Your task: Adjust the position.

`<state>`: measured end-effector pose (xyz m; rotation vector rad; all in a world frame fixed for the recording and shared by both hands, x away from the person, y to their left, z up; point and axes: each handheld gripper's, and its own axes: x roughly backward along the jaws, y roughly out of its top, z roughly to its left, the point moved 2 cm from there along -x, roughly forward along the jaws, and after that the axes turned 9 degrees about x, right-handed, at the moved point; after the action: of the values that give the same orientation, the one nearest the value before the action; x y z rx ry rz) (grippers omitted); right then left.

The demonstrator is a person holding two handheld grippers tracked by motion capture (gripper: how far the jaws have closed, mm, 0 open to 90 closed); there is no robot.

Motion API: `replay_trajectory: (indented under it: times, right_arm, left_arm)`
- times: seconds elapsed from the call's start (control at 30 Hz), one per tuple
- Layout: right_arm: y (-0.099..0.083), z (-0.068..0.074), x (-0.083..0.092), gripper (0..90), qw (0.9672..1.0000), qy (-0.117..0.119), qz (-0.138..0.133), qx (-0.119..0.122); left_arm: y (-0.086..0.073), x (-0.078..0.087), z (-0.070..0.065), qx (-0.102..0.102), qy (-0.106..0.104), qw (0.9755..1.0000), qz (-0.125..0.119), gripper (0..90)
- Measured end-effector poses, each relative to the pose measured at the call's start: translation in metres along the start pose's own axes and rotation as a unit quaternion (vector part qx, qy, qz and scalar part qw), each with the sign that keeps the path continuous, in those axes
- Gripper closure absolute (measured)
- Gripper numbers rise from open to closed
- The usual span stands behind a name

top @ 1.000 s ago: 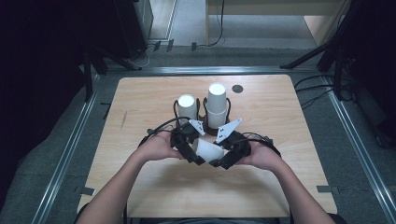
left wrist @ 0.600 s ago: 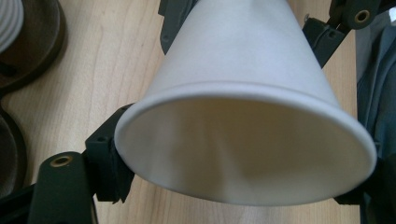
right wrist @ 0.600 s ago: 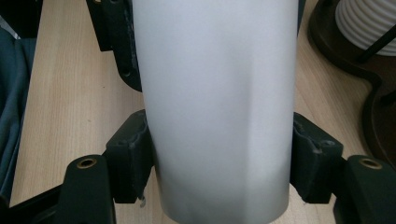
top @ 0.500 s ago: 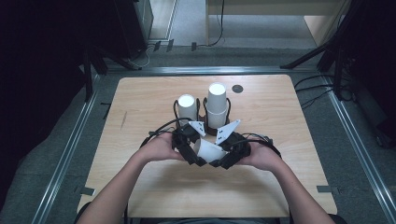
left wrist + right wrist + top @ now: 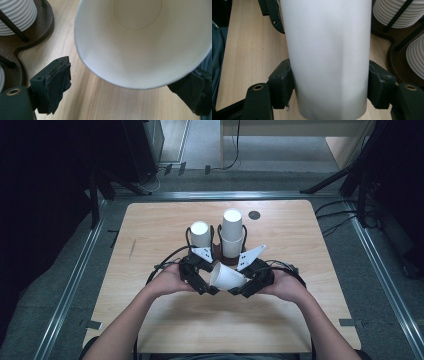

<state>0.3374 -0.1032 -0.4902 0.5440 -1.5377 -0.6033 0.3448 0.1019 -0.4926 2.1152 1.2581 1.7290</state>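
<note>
Place: we take this for a lab recording bay
Evidence: we see a pale wooden table (image 5: 165, 325), grey metal floor rails (image 5: 75, 285), black stands (image 5: 100, 185), trailing cables (image 5: 335, 215)

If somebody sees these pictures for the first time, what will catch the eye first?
A white paper cup lies on its side between the two grippers near the table's middle. The right gripper clamps its wall, while the left gripper, jaws just opened, sits apart at its rim. Behind stands a dark holder with ribbed white cups.
</note>
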Motion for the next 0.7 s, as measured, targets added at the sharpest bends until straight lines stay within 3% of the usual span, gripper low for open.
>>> replay_trajectory:
  times: [0.3, 0.63, 0.7]
  right_arm:
    - [0.0004, -0.0011, 0.0035, 31.9, 0.9999, -0.006, -0.009, -0.003]
    - [0.0027, 0.0004, 0.0016, 31.9, 0.9999, 0.004, -0.013, -0.004]
    - [0.0031, 0.0006, 0.001, 31.9, 0.9999, 0.003, -0.014, -0.004]
  left_arm:
    - [-0.0072, 0.0033, 0.0014, 0.016, -0.017, 0.9986, -0.048, 8.3]
    - [-0.0013, 0.0027, -0.0062, 0.03, -0.026, 0.9963, -0.077, 8.6]
    - [-0.0013, 0.0034, -0.0067, 0.033, -0.029, 0.9956, -0.083, 14.1]
